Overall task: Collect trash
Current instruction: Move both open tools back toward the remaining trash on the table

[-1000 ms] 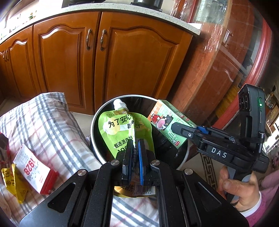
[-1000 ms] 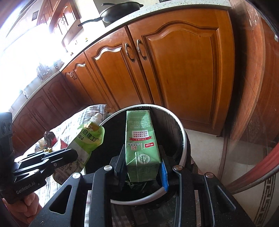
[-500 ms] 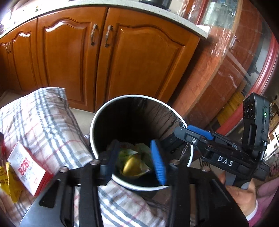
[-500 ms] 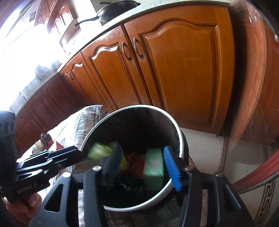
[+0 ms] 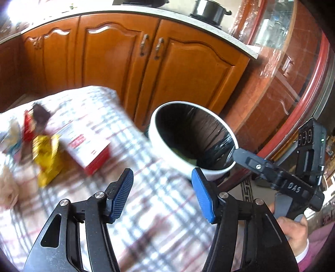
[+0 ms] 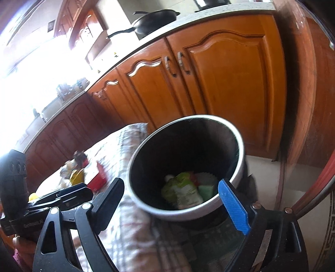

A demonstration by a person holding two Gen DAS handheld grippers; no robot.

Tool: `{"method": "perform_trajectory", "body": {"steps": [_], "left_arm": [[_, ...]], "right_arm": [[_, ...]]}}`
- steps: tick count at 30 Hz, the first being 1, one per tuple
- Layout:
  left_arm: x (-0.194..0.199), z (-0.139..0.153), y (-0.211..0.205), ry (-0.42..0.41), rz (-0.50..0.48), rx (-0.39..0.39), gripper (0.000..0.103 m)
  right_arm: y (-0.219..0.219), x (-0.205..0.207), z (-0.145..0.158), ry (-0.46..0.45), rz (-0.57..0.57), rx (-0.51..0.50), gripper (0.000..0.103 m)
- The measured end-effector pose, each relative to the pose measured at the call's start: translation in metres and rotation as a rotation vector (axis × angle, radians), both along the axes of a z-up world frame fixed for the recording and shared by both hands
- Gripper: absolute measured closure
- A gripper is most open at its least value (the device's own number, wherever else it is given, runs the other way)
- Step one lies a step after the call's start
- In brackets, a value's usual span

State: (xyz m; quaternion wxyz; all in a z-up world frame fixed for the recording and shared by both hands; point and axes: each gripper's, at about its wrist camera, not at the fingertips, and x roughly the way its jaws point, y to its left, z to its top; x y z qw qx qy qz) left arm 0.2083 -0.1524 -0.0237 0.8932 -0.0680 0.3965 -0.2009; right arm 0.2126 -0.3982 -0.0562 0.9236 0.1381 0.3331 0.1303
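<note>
A round white-rimmed trash bin (image 5: 213, 170) with a black liner stands beside the table; it also shows in the right wrist view (image 6: 188, 213). Inside it lie the green pouch (image 6: 182, 190) and the green carton (image 6: 206, 191). My left gripper (image 5: 162, 197) is open and empty above the checked tablecloth (image 5: 150, 226), left of the bin. My right gripper (image 6: 175, 203) is open and empty over the bin's near rim. On the cloth lie a red-and-white box (image 5: 88, 146), a yellow wrapper (image 5: 47, 159) and a dark red wrapper (image 5: 34, 123).
Wooden kitchen cabinets (image 5: 125, 62) stand behind the table and bin, with a pot (image 5: 209, 9) and a black pan (image 6: 155, 22) on the counter. A red-brown curved cabinet (image 5: 282, 87) is at the right. More crumpled wrappers (image 6: 71, 169) lie at the table's far left.
Both grippers opened and dropped the green pouch and green carton into the bin. Both have since pulled back, the left one swinging left over the tablecloth.
</note>
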Motion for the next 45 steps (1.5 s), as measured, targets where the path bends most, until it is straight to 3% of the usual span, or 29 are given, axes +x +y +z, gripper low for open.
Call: {"method": "perform_trajectory", "body": {"steps": [13,31,37,42,45], "left_arm": [[-0.052,-0.017,0.089,0.008,0.146,0.025,0.043],[-0.067,-0.020,0.191,-0.003,0.308,0.057,0.043],[-0.055,-0.019,0.237,-0.001,0.355,0.092,0.043],[-0.037,-0.020,0.268,0.002,0.389,0.113,0.037],[-0.022,-0.022,0.288,0.010,0.403,0.108,0.034]], "right_arm": [[0.076,-0.035,-0.003,-0.007,0.160,-0.015,0.009],[0.167,-0.040,-0.008,0.020,0.317,-0.003,0.009],[0.211,-0.035,-0.011,0.037,0.379,0.002,0.023],[0.248,-0.020,-0.017,0.069,0.415,0.010,0.044],[0.267,-0.006,-0.023,0.093,0.433,0.021,0.048]]}}
